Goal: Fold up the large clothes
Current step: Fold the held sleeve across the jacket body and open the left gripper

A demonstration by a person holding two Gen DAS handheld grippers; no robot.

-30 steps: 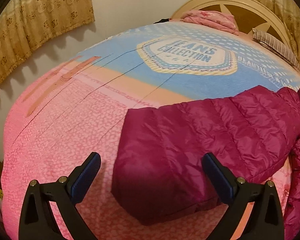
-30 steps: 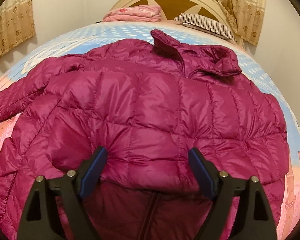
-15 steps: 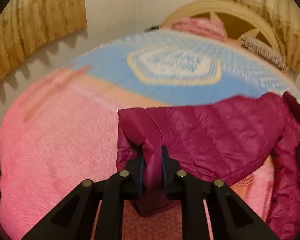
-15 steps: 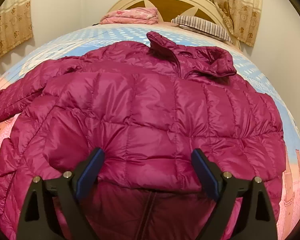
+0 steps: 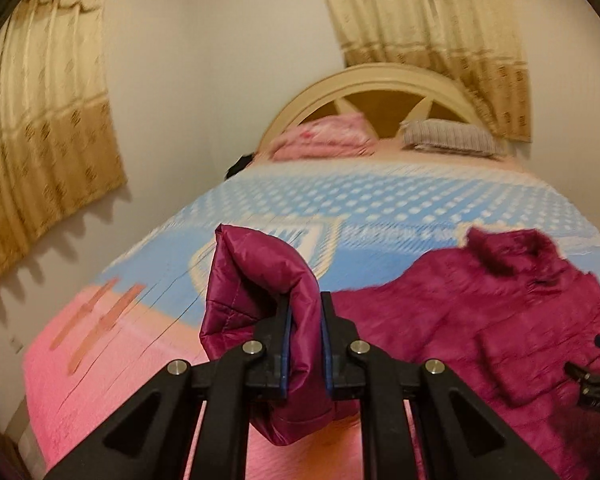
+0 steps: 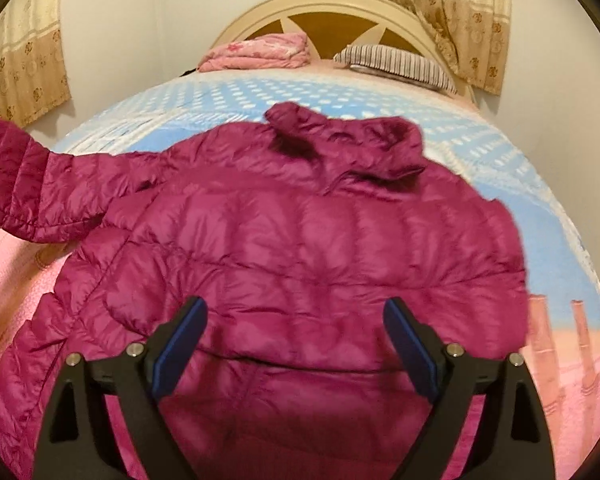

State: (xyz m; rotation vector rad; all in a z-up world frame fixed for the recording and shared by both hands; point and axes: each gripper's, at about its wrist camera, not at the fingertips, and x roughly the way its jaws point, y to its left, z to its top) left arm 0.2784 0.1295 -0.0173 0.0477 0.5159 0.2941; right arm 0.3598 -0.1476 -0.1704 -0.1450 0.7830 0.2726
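Observation:
A magenta quilted puffer jacket (image 6: 300, 248) lies front up on the bed, collar toward the headboard. My left gripper (image 5: 305, 320) is shut on the cuff end of its sleeve (image 5: 260, 280), which is lifted off the bedspread and bunches above the jaws. In the right wrist view that raised sleeve (image 6: 24, 184) rises at the left edge. My right gripper (image 6: 296, 336) hangs open above the jacket's lower hem, with nothing pinched between its blue pads (image 6: 180, 344). The right gripper's tip (image 5: 596, 376) also shows at the right edge of the left wrist view.
The bed carries a pink and blue bedspread (image 5: 380, 208). A folded pink blanket (image 6: 256, 52) and a striped pillow (image 6: 396, 64) lie by the cream headboard (image 6: 340, 12). Curtains (image 5: 40, 152) hang on both walls. A dark item (image 5: 240, 162) sits at the bed's far left corner.
My left gripper closed on the sleeve end and lifted it up off the bed. The right gripper stayed open and rose slightly, drawing back from the jacket.

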